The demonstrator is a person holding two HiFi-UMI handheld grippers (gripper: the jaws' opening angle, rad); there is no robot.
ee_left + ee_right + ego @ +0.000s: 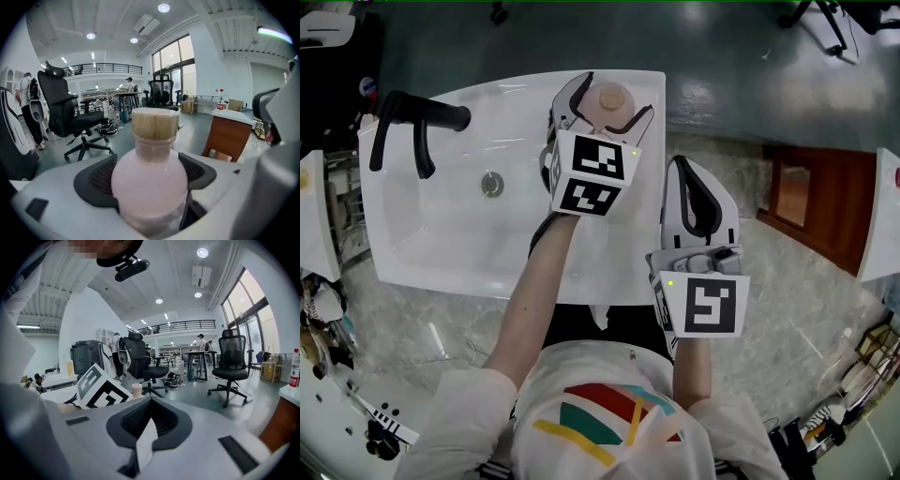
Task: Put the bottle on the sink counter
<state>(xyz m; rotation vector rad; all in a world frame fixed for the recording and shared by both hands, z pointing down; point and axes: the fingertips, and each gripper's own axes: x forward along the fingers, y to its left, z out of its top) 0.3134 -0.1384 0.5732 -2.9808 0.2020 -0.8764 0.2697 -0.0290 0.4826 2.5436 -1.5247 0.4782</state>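
While the left gripper [616, 95] clamps the pink bottle [149, 180] upright over the sink counter [623, 246] corner, upper centre of frame, seemingly for a standing set-down, the right gripper [692, 174] hangs clear at centre right, jaws together, empty.

One bottle [149, 180]; one sink [441, 255]; one faucet [416, 116]; two grippers: left gripper [617, 101], right gripper [683, 163].
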